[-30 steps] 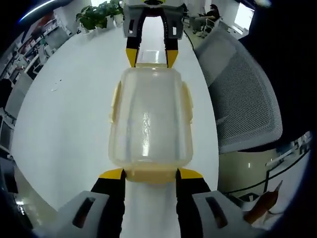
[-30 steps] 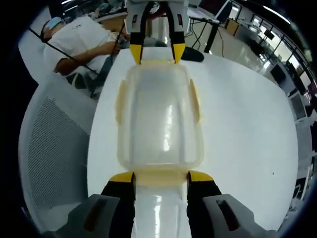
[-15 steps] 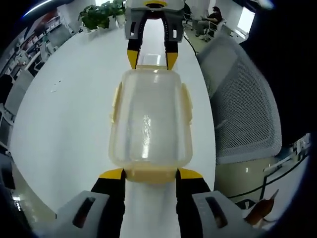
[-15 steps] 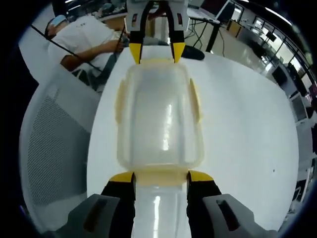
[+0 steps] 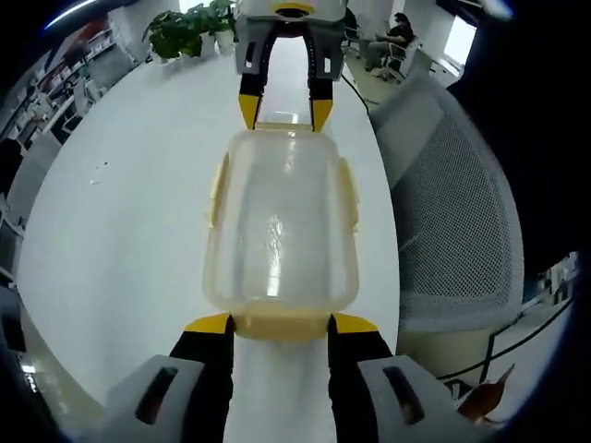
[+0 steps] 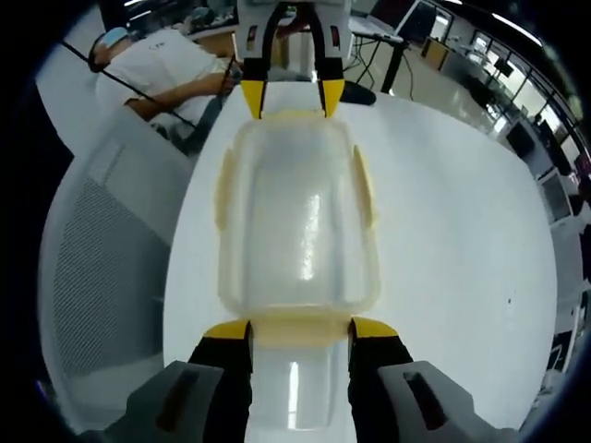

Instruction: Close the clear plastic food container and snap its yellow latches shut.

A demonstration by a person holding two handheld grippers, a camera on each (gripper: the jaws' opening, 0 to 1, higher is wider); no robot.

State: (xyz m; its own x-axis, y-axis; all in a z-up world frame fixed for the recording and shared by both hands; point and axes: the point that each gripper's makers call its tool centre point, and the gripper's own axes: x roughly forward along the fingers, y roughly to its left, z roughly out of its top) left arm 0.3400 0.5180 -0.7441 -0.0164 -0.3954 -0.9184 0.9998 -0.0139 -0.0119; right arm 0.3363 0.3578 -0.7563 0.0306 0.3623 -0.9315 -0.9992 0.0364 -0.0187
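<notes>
The clear plastic container (image 5: 280, 221) with its lid on hangs lengthwise between both grippers over the white table (image 5: 120, 203). My left gripper (image 5: 282, 323) is shut on the near yellow end latch (image 5: 282, 326). My right gripper (image 5: 282, 113) grips the far end. In the right gripper view the same container (image 6: 297, 217) runs away from my right gripper (image 6: 300, 329), which is shut on its yellow end latch (image 6: 300, 329). The left gripper (image 6: 294, 100) holds the opposite end. Yellow side latches (image 5: 215, 192) (image 6: 366, 185) lie against the long walls.
A grey mesh office chair (image 5: 448, 212) (image 6: 102, 268) stands close to the table's edge (image 6: 175, 277). A person in a white top (image 6: 157, 69) sits beyond the chair. Potted plants (image 5: 185, 28) stand at the table's far end.
The table and chair have slid a little behind the container, which stays fixed between the two grippers. Neither grip has changed.
</notes>
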